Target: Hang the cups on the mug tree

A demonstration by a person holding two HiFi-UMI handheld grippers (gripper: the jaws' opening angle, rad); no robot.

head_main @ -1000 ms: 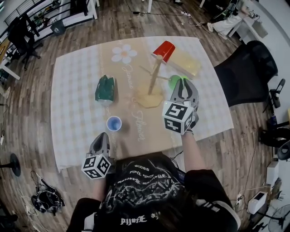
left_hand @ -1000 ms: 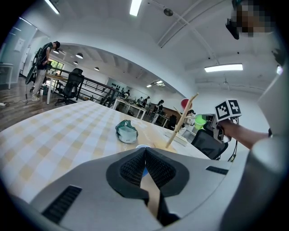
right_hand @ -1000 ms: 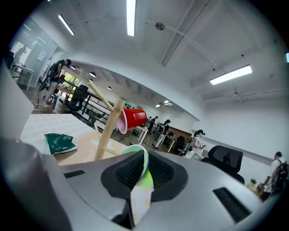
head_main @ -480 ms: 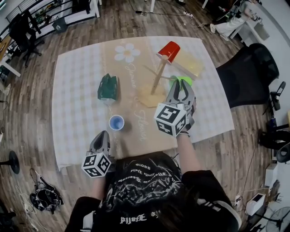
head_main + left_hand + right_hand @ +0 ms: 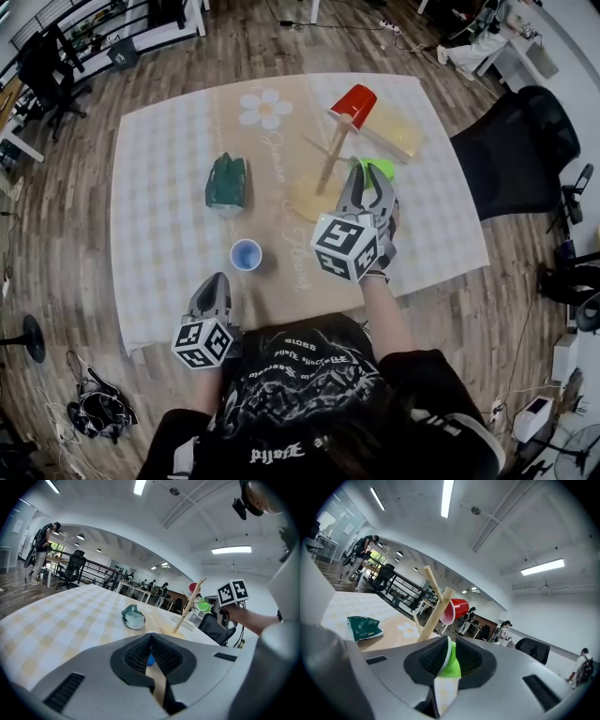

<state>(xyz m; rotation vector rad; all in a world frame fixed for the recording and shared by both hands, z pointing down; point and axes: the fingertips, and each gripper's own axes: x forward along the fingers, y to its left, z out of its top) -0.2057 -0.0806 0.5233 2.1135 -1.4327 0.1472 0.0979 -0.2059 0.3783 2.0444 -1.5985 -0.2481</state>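
At three o'clock off the mug tree [image 5: 330,159], right claw [image 5: 368,178] has just been opening, green cup [image 5: 380,168] loose between; left claw [image 5: 215,279] closed.

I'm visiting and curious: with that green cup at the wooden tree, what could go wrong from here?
The right gripper has just been opening its jaws with the wall of the green cup between them; if the cup is not seated on a peg, it may drop. The gripper is close to the mug tree, so a bump might shake the red cup loose.
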